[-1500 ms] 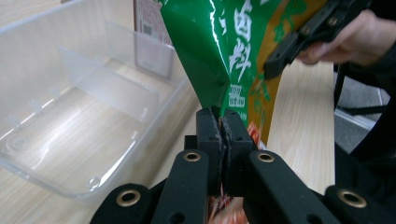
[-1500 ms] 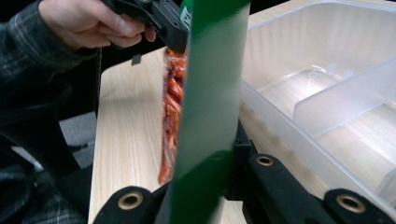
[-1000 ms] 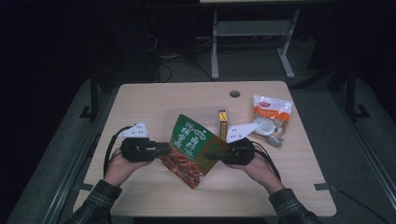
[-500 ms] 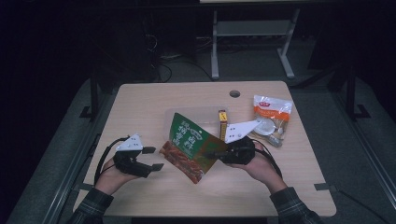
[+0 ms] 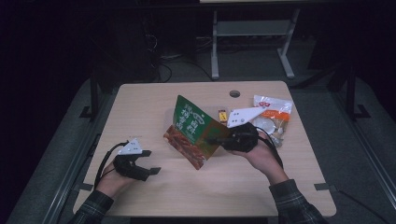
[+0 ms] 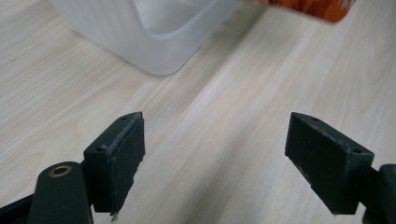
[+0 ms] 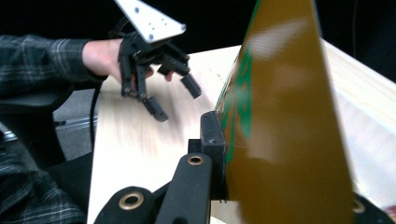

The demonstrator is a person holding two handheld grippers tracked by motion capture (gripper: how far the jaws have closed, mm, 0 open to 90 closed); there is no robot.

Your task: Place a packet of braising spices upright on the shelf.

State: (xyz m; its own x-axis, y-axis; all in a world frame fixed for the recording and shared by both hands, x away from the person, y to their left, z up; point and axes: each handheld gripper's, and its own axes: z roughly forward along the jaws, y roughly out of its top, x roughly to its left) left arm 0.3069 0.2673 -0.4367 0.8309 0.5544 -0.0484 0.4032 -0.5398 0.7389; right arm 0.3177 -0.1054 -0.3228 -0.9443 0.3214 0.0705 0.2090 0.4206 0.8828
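Observation:
A green snack bag [image 5: 192,127] with a red-brown lower part stands tilted over the table's middle. My right gripper [image 5: 215,139] is shut on its right edge. In the right gripper view the bag's gold back [image 7: 289,121] sits against the near pad [image 7: 214,135]; the other jaw is hidden behind it. My left gripper [image 5: 152,162] hovers open and holds nothing near the front left of the table [image 5: 144,107], well clear of the bag. Its wide-apart jaws [image 6: 224,158] look down on bare wood. The right gripper view also shows the left gripper [image 7: 176,100] farther off.
An orange and white snack packet [image 5: 273,114] lies at the right, with a small yellow packet [image 5: 222,115] beside it. A cable hole [image 5: 235,93] is at the back. A translucent plastic tub [image 6: 159,32] stands ahead of the left gripper.
My left gripper let go of the bag, opened and drew back to the front left. The right gripper kept its hold and raised the bag more upright.

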